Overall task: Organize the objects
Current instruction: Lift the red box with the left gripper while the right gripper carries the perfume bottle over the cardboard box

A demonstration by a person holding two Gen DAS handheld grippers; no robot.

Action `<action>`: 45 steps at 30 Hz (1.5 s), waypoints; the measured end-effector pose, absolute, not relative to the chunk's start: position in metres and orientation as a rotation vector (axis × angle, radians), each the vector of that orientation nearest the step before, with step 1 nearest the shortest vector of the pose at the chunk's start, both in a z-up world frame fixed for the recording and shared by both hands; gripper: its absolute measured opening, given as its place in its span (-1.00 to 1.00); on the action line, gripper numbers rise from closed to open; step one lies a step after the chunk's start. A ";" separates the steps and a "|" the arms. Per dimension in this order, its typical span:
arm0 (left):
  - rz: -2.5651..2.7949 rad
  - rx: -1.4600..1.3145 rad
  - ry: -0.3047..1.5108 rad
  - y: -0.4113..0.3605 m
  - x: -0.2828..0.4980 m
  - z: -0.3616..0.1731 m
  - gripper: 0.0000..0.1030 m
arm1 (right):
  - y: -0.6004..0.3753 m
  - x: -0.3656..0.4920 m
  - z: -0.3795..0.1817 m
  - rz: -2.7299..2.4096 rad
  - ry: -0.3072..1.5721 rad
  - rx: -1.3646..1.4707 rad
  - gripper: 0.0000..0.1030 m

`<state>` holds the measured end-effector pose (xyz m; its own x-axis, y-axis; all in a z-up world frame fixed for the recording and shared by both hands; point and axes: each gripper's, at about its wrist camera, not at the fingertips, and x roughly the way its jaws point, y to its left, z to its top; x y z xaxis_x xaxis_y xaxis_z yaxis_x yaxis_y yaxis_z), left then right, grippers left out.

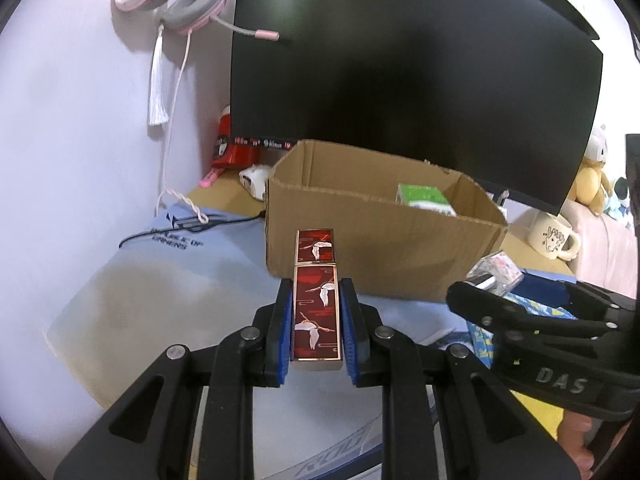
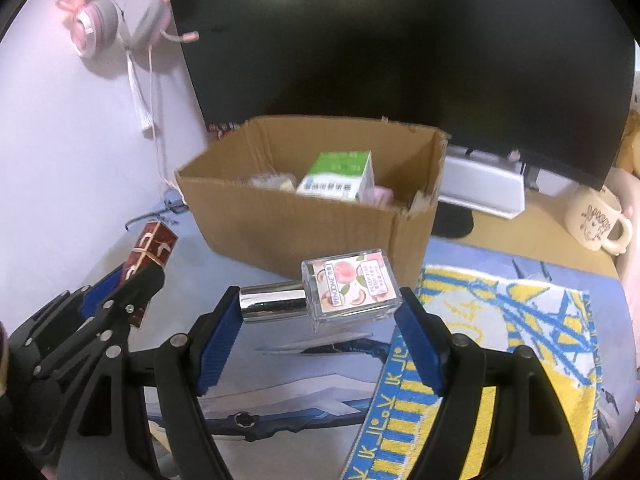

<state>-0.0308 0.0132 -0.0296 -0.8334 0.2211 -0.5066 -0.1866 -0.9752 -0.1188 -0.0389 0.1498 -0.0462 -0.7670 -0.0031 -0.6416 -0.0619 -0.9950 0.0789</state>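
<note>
Left gripper [image 1: 316, 320], lower centre of the left view: fingers narrow, clamped on the red case [image 1: 315, 292], held lengthwise and pointing at the box [image 1: 360, 248]. Right gripper [image 2: 320, 336], lower centre of the right view: fingers wide yet gripping the perfume bottle [image 2: 352, 288] end to end, silver cap at the left pad, glass base at the right. Both items held clear of the surface [image 1: 160, 280], just short of the box's near wall. Box open-topped at frame centre, with a green carton [image 2: 340, 176] already inside. Likely step: carry over the rim, then drop in. Best done by clearing the near wall first, keeping the 2 grippers apart, lowering into bare space beside the carton, and releasing low so the glass lands softly.
</note>
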 end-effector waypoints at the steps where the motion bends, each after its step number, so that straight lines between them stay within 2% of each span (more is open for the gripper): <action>1: 2.826 -0.780 -0.086 0.014 -0.030 -0.026 -0.61 | 0.152 -0.037 -0.042 2.926 0.156 -1.043 0.58; 7: 2.845 -0.715 -0.056 0.022 -0.033 -0.005 -0.61 | 0.174 -0.029 -0.023 2.935 0.241 -0.974 0.58; 22: 2.828 -0.656 -0.066 0.037 -0.064 0.043 -0.61 | 0.188 -0.045 0.023 2.977 0.243 -0.840 0.58; 28: 2.832 -0.577 -0.094 0.040 -0.077 0.070 -0.61 | 0.185 -0.056 0.039 2.974 0.163 -0.804 0.58; 36: 2.841 -0.598 -0.084 0.031 -0.106 0.070 -0.61 | 0.188 -0.072 0.042 2.960 0.123 -0.788 0.58; 41: 2.857 -0.583 -0.001 0.028 -0.117 0.075 -0.61 | 0.191 -0.086 0.035 2.950 0.188 -0.843 0.58; 45: 2.822 -0.571 -0.029 0.022 -0.124 0.074 -0.61 | 0.188 -0.092 0.032 2.923 0.148 -0.847 0.58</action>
<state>-0.1240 0.0223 0.0745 -0.8885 0.2583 -0.3792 -0.2505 -0.9655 -0.0706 -0.0916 0.1881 0.0318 -0.8415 0.0637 -0.5365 -0.1175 -0.9908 0.0667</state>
